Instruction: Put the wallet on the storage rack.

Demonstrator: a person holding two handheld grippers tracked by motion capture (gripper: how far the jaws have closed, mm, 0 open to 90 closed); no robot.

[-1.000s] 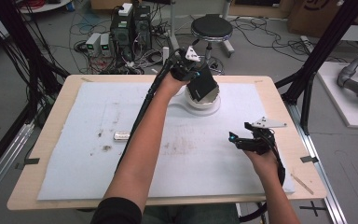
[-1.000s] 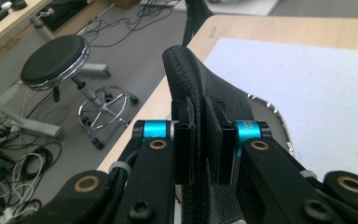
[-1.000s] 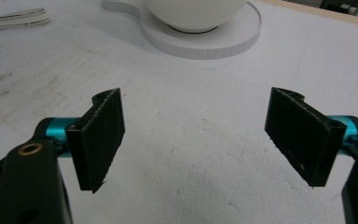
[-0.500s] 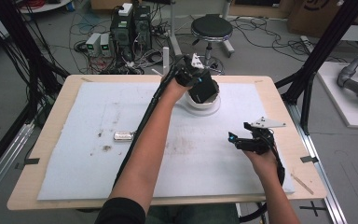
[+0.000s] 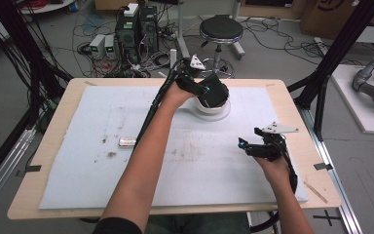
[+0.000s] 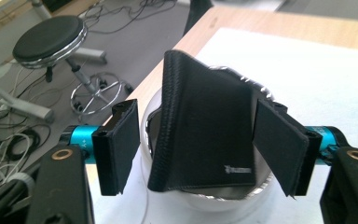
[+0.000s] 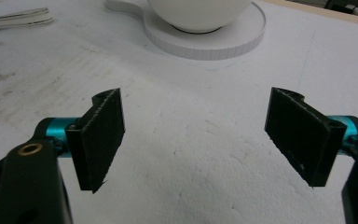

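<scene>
**Wallet dropped into the bowl, jaws just let go**

My left gripper has just been opening; its pads now stand clear on either side of the black leather wallet, which leans upright inside the white bowl at the far side of the table. I judge the wallet light, soft and a bit slick, folded flat, so it flexes if pinched in the middle. If I retake it, I'd grip across the stitched spine edge. My right gripper hovers wide open and empty over the white mat.
</scene>
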